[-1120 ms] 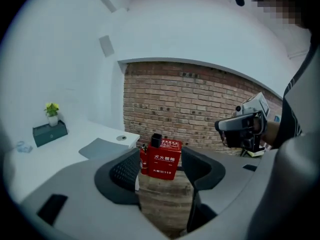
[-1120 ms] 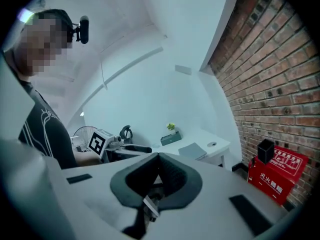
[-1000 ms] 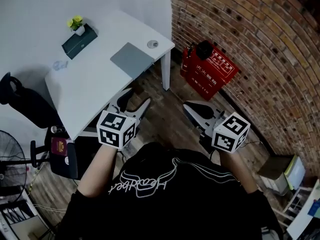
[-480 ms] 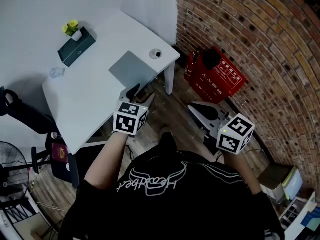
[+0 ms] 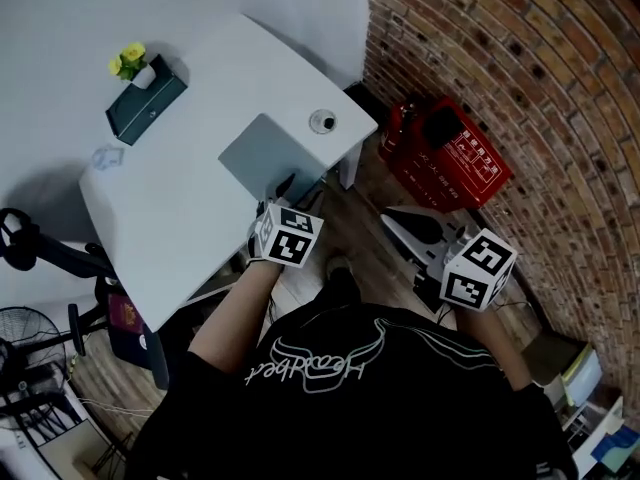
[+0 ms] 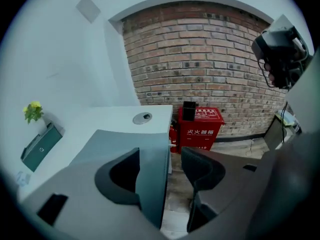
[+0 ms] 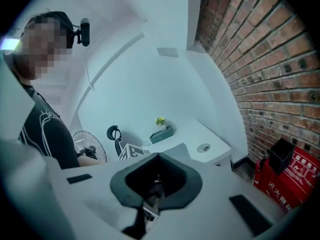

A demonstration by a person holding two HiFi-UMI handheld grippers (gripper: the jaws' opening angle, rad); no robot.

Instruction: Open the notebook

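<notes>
A closed grey notebook (image 5: 262,151) lies flat on the white table (image 5: 190,198), close to its front edge. My left gripper (image 5: 281,194) reaches over that edge, at the notebook's near corner. In the left gripper view the left gripper (image 6: 161,173) is open: one jaw is in front of the notebook (image 6: 117,146) and the other hangs over the floor, with nothing between them. My right gripper (image 5: 415,230) hangs off the table over the wooden floor. In the right gripper view the right gripper (image 7: 157,170) has its jaws closed together, and the notebook (image 7: 174,148) shows just behind them.
A green box with a yellow flower (image 5: 144,96) stands at the table's far side, and a round cable hole (image 5: 322,121) is near the notebook. A red fire-equipment box (image 5: 455,153) sits against the brick wall (image 5: 530,78). A black chair (image 5: 35,243) stands to the left.
The person has stepped toward the table. My left gripper has moved forward from below the table edge to the notebook's near corner. The right gripper has stayed low at the side.
</notes>
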